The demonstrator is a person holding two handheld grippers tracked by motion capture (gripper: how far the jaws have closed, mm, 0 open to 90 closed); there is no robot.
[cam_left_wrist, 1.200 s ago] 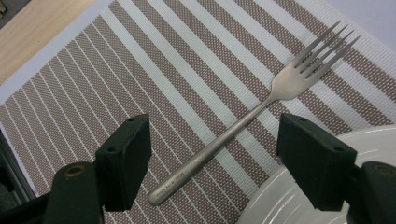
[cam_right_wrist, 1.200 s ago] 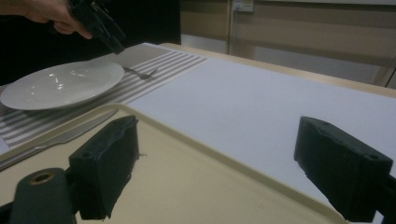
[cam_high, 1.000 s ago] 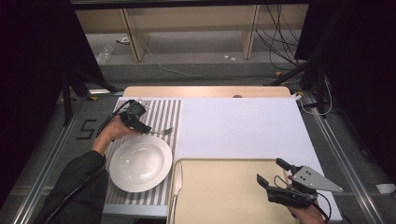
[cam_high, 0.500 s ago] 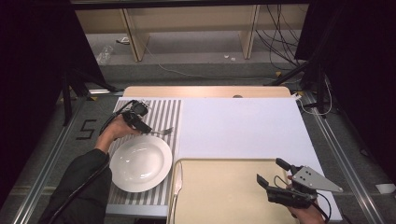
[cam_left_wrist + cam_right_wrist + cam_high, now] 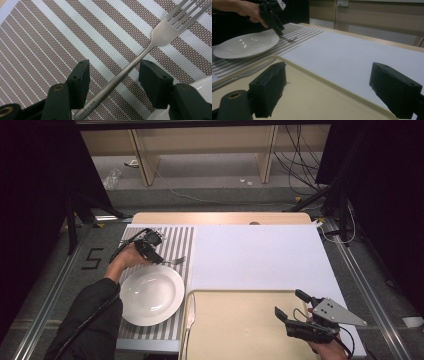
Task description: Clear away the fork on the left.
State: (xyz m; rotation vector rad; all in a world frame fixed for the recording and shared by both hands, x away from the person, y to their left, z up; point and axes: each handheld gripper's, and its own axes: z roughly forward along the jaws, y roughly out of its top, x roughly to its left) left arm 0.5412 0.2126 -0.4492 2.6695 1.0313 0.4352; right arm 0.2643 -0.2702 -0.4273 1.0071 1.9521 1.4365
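A steel fork (image 5: 165, 35) lies on the striped placemat (image 5: 50, 45), just beyond a white plate (image 5: 151, 294). My left gripper (image 5: 113, 72) points down over the fork's handle, which runs between the two jaws. The jaws have just been closing, but a gap still shows on each side of the handle, so the pads are not pressing on it. From above, the left gripper (image 5: 156, 256) sits at the plate's far edge, with the fork (image 5: 175, 261) pointing right. My right gripper (image 5: 327, 82) hovers wide open over the beige tray (image 5: 312, 95), with nothing between its jaws.
A knife (image 5: 189, 320) lies along the left rim of the tray (image 5: 240, 330). A white mat (image 5: 260, 255) covers the table's middle and right. The plate's rim (image 5: 200, 82) is close beside the left gripper's right jaw. Cables and shelf legs are on the floor beyond the table.
The left gripper stays over the fork's handle with barely any shift. The right gripper, plate, fork and knife have not moved.
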